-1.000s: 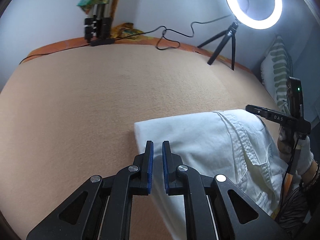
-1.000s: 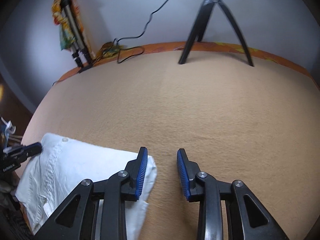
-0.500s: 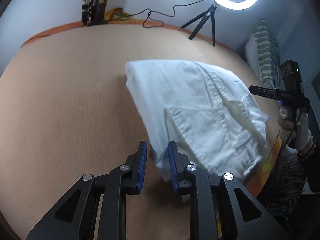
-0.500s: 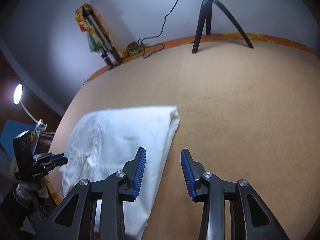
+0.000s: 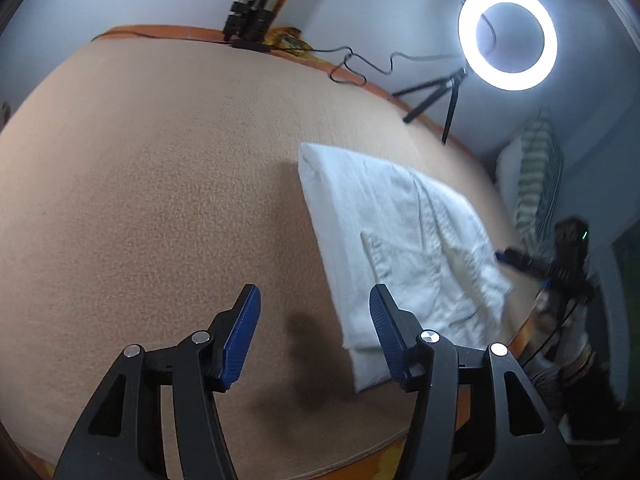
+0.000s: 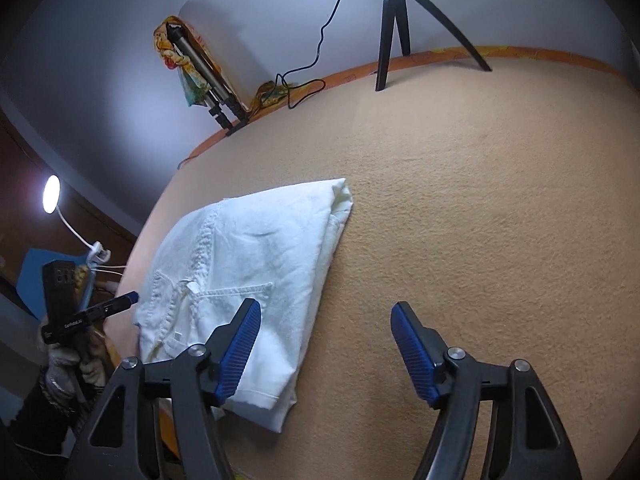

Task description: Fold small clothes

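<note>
White cotton garment, folded into a flat rectangle, lies near the tan blanket-covered bed's edge. The left gripper and right gripper are both opening, nothing between their jaws, apparently letting the fold settle.

Left gripper and right gripper both angled down, jaws opening with nothing between the blue pads, each held in a gloved hand, seen in the other's view.
</note>
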A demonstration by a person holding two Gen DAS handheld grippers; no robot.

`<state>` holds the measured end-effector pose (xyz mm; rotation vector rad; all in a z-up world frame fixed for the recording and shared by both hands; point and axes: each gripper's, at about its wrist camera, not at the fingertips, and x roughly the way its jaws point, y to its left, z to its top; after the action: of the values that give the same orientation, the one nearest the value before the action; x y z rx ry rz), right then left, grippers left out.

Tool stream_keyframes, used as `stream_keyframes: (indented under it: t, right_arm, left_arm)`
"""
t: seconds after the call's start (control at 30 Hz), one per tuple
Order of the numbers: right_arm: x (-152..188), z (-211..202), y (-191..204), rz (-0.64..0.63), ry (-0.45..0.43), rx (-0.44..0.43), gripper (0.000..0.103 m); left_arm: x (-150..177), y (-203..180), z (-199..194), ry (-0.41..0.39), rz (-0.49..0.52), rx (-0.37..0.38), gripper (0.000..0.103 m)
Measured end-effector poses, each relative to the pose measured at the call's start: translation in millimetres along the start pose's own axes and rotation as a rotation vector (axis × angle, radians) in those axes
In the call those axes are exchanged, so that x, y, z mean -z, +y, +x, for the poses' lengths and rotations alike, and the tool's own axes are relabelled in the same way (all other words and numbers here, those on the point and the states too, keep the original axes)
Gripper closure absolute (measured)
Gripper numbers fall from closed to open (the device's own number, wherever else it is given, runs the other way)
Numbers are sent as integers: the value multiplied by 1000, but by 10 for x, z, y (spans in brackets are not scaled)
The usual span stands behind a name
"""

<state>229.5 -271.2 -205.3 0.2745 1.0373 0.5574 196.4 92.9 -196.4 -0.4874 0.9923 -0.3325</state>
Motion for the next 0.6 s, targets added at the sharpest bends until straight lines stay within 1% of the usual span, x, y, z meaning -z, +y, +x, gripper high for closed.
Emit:
stream_keyframes:
  t: [0.1,0.17,0.27,0.37,0.47,0.57,0.6]
  right_arm:
    - [4,46,-48,29,11,-23,31]
    - [12,90,-79,49,30,-62,30]
    - [14,168,-118,74,55,-108,31]
    - [15,275,-168,103,84,-150,32]
    - [-10,334,-182,109,87,-188,32]
    - [-25,432,-216,147,104,-261,33]
    - [-32,457,-220,156,105,-276,34]
  left_arm:
    - [-67,75,37,-9,-91,81,47]
    - [-113,130,113,-2,-143,119,47]
    - [-151,172,225,12,-207,157,47]
    - [-174,174,358,36,-234,172,47]
    - [-181,172,441,47,-244,187,47]
    - [-210,175,486,39,-257,217,48]
    - [-219,171,499,37,-257,221,50]
